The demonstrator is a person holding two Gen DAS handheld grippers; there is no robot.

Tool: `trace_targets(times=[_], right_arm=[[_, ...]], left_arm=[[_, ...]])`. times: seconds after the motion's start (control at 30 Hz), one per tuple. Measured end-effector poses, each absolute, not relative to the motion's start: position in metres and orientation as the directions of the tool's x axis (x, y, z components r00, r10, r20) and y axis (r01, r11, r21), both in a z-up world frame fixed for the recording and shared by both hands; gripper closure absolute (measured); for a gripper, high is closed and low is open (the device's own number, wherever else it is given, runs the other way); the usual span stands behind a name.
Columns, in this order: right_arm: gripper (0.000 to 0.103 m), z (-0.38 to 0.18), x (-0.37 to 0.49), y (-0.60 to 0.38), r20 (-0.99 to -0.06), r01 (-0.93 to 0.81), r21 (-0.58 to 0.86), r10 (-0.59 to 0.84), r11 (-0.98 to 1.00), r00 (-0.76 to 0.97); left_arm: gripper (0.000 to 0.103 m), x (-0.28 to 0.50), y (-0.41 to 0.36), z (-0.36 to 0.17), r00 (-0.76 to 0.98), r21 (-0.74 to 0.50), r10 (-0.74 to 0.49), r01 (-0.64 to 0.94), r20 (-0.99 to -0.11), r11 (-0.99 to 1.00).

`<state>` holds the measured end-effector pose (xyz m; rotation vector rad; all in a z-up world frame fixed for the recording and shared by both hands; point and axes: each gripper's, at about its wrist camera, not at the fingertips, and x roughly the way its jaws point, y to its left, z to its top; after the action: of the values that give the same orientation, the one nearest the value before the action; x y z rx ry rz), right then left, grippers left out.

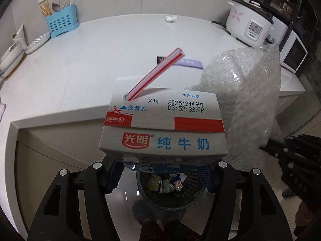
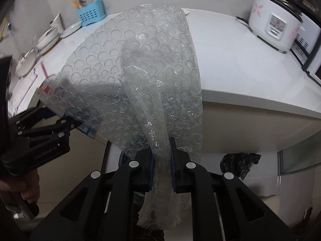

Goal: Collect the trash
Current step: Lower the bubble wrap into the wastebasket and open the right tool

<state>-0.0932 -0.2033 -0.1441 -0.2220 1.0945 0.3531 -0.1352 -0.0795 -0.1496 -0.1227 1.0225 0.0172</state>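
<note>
My left gripper (image 1: 162,172) is shut on a white and blue milk carton (image 1: 162,132) with a red-striped straw (image 1: 158,74) in its top. It holds the carton above a dark mesh trash bin (image 1: 170,190) on the floor, which has several wrappers inside. My right gripper (image 2: 162,170) is shut on a sheet of clear bubble wrap (image 2: 140,76), held upright in front of the counter edge. The bubble wrap also shows in the left wrist view (image 1: 244,92), to the right of the carton. The left gripper (image 2: 66,126) and carton show at the left of the right wrist view.
The white counter (image 1: 100,56) holds a crumpled tissue (image 1: 171,18), a purple packet (image 1: 190,63), a blue utensil holder (image 1: 61,23), plates (image 1: 37,42) and a rice cooker (image 1: 249,23). A microwave (image 1: 293,54) stands far right. A black plastic bag (image 2: 238,163) lies on the floor.
</note>
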Motion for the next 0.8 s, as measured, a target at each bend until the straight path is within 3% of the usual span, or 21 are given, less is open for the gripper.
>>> trace_targets(times=[0.8], right_arm=[[0.089, -0.327, -0.100, -0.174, -0.992, -0.422, 0.045, 0.089, 0.906, 0.085]], left_arm=[[0.041, -0.162, -0.054, -0.232, 0.401, -0.102, -0.050, -0.111, -0.915, 0.989]])
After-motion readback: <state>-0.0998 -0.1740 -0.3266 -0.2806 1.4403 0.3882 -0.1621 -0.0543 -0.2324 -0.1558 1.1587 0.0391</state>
